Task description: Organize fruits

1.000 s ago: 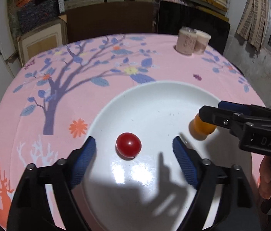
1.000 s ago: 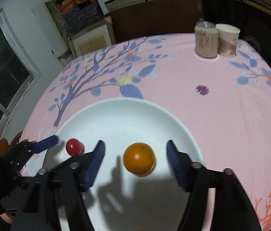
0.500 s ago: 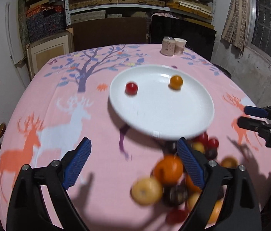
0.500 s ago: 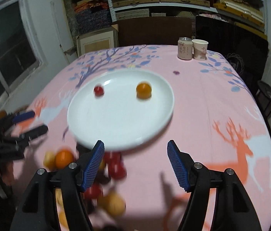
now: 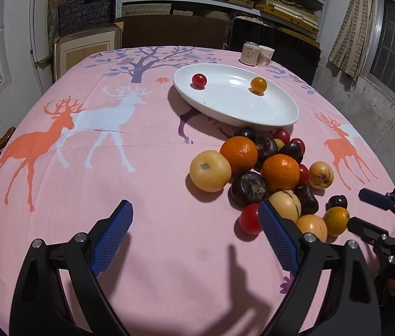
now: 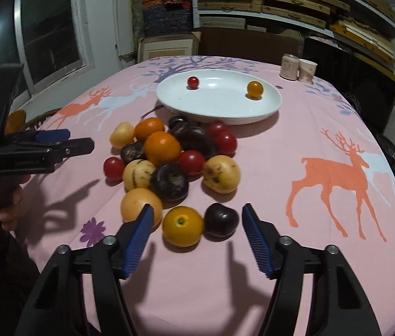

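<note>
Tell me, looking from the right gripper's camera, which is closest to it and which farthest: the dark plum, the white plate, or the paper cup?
1. Dark plum: nearest, just ahead of the right gripper, toward its right-hand finger; the jaws are closing but touch nothing.
2. White plate: mid-table, beyond the fruit pile.
3. Paper cup: farthest, at the table's far right edge.
</note>
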Demonstrator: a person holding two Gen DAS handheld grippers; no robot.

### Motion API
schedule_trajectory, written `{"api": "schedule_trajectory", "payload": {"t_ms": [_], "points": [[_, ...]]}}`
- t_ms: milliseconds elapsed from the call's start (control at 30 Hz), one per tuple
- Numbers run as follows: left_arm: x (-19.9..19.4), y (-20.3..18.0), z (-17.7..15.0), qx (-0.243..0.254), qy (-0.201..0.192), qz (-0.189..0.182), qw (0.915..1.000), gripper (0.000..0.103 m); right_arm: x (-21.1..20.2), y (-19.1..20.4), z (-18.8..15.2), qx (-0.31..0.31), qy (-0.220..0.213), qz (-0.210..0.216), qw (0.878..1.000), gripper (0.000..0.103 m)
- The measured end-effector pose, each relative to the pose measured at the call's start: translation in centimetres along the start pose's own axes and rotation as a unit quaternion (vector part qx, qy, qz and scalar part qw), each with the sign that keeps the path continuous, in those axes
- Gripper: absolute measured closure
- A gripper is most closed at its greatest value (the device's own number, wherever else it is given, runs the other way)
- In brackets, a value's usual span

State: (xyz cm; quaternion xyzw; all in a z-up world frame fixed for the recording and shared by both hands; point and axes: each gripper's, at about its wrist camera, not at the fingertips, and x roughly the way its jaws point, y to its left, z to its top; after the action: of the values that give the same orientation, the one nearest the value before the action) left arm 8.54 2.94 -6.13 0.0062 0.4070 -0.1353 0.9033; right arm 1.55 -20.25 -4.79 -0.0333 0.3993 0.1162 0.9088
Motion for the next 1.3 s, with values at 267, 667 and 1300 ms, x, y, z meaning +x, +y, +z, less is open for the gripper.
{"api": "schedule_trajectory", "payload": {"t_ms": [267,667,1300], "points": [[-0.4,0.0,-0.7,-0.008,0.003,0.008,0.9999,0.014,2.2,1.1,-0.4,0.0,0.027,0.009,1.0,0.058],[-1.0,-3.1,-1.6,0.041,0.001,-0.021,0.9989,0.014,-0.2,0.8,-0.6,0.007,-0.022,-0.019,1.0,0.067],[2.4,-13.2,-4.0,0.139,0.026,-0.028,0.9895,0.051,-2.0,-5.5,-1.6,0.107,-0.03,-0.071,0.991,0.067]]}}
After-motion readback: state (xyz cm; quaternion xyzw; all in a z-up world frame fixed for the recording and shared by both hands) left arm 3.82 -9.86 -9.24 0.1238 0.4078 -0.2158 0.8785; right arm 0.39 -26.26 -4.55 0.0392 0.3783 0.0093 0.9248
